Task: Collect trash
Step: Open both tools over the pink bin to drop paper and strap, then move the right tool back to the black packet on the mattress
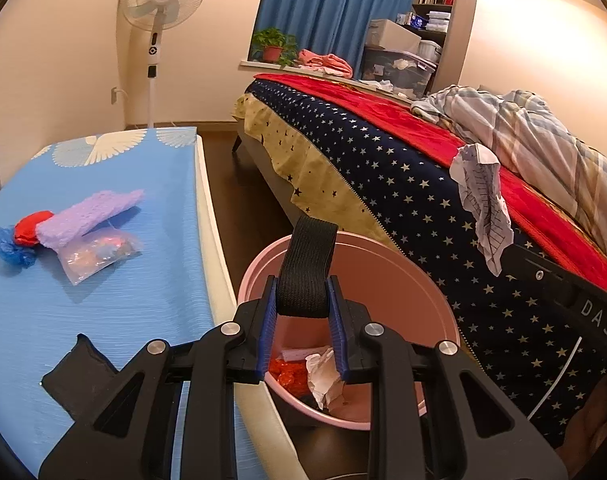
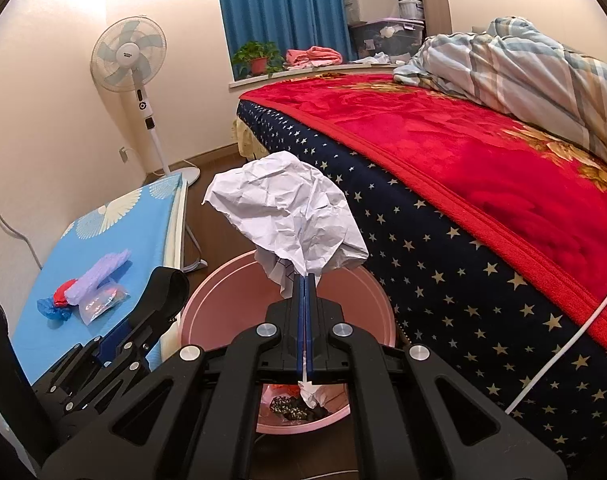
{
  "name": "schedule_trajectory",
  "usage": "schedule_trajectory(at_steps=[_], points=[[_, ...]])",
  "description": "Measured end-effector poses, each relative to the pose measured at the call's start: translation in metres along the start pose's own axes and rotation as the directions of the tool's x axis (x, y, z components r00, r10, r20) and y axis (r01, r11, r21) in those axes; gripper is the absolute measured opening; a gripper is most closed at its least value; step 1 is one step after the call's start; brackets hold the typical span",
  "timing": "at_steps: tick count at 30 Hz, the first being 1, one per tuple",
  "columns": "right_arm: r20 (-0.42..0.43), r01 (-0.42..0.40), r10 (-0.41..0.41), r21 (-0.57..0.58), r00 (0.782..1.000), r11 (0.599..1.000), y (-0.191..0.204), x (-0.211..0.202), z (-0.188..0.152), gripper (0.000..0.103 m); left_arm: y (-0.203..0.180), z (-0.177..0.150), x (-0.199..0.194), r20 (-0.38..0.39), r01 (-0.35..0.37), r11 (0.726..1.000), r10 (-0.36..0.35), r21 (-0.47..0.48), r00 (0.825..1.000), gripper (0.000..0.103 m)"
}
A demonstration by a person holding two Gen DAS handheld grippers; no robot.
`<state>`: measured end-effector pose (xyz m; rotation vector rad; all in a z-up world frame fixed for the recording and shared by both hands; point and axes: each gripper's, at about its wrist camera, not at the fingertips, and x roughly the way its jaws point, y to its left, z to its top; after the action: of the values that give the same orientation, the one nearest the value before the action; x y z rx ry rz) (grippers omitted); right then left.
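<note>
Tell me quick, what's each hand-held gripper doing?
Left hand-held gripper: closed on a black strap.
Right hand-held gripper: closed on crumpled paper, above the pink bin.

i log colours only. pink bin (image 1: 403,280), holding orange-red wrappers (image 1: 289,376) and white crumpled tissue (image 1: 323,376). black ribbed elastic band (image 1: 307,272) between blue finger pads (image 1: 263,340) of the black left gripper (image 1: 302,300). white crumpled paper (image 2: 291,216), with dark ruled lines on one face, in the right gripper (image 2: 305,304), also black with blue pads. blue table cover (image 1: 123,300) printed with white fan shapes; on it a lilac knit piece (image 1: 87,216), a red item (image 1: 29,228), a blue crumpled bag (image 1: 7,246). bed: red blanket (image 2: 443,132), navy sheet (image 2: 443,248) with cream stars, striped grey-blue duvet (image 2: 523,60). blue curtain (image 2: 287,4).
</note>
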<state>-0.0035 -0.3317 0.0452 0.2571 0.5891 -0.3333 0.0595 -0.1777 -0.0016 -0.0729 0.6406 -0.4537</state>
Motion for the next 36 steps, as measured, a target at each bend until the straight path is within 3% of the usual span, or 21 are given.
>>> schedule_trajectory(at_steps=[4,6,10,19,30,36], points=[[0.001,-0.008,0.008,0.016,1.0,1.0,-0.003,-0.002,0.001,0.002,-0.003,0.0,0.002,-0.009,0.045,0.999,-0.045,-0.005,0.999,0.026],[-0.006,0.001,-0.001,0.024,1.0,1.0,-0.006,-0.001,0.001,0.007,-0.004,-0.001,0.003,-0.015,0.04,0.999,-0.04,-0.002,0.999,0.047],[-0.007,0.009,-0.009,0.053,1.0,0.999,-0.011,-0.004,0.001,0.029,0.003,-0.002,-0.003,-0.009,0.031,0.999,-0.031,-0.013,0.999,0.047],[0.009,-0.107,0.107,0.014,0.994,0.994,0.016,-0.015,-0.005,0.03,0.032,0.003,-0.035,0.038,-0.023,0.999,0.024,-0.028,0.999,0.047],[-0.028,-0.267,0.265,-0.051,0.964,0.962,0.073,-0.016,-0.023,0.029,0.105,0.004,-0.089,0.095,-0.166,0.979,0.177,-0.119,0.98,0.024],[-0.093,-0.364,0.356,-0.105,0.93,0.925,0.109,-0.005,-0.039,0.029,0.149,-0.001,-0.109,0.092,-0.256,0.946,0.279,-0.2,0.956,0.023]])
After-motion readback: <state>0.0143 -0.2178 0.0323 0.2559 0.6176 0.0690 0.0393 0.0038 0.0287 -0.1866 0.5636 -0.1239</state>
